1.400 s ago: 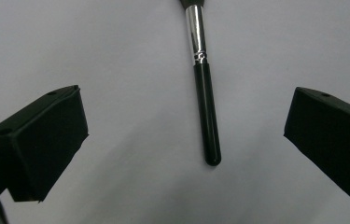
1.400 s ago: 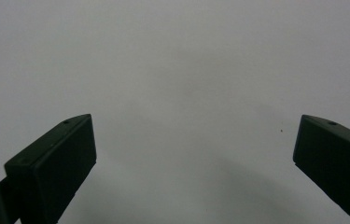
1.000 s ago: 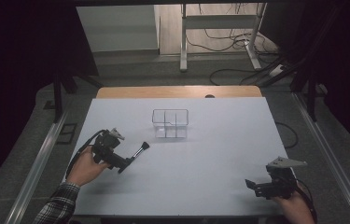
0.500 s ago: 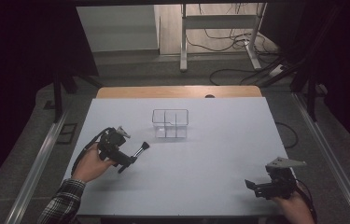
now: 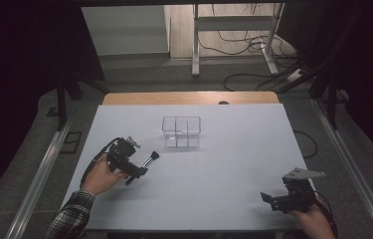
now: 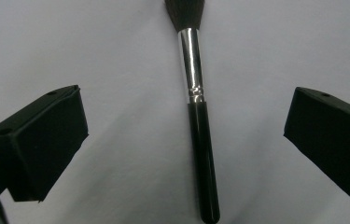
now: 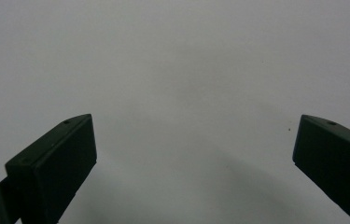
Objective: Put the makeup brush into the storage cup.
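Observation:
A makeup brush [image 6: 196, 93] with a black handle, silver ferrule and dark bristles lies flat on the white table. In the left gripper view my left gripper [image 6: 186, 116] is open, one jaw on each side of the handle and neither touching it. From above, the brush [image 5: 150, 159] points towards the table's middle, just ahead of the left gripper [image 5: 140, 169]. My right gripper [image 5: 269, 199] is at the near right corner, and in its own view the right gripper [image 7: 196, 140] is open over bare table.
A clear plastic organiser [image 5: 181, 132] with several compartments stands upright near the table's middle, beyond the brush. The white tabletop [image 5: 233, 159] ends in a wooden strip [image 5: 189, 98] at the far side. Cables and a metal frame lie on the floor beyond.
My left hand and gripper have shifted slightly right and forward along the brush. The right gripper has stayed where it was.

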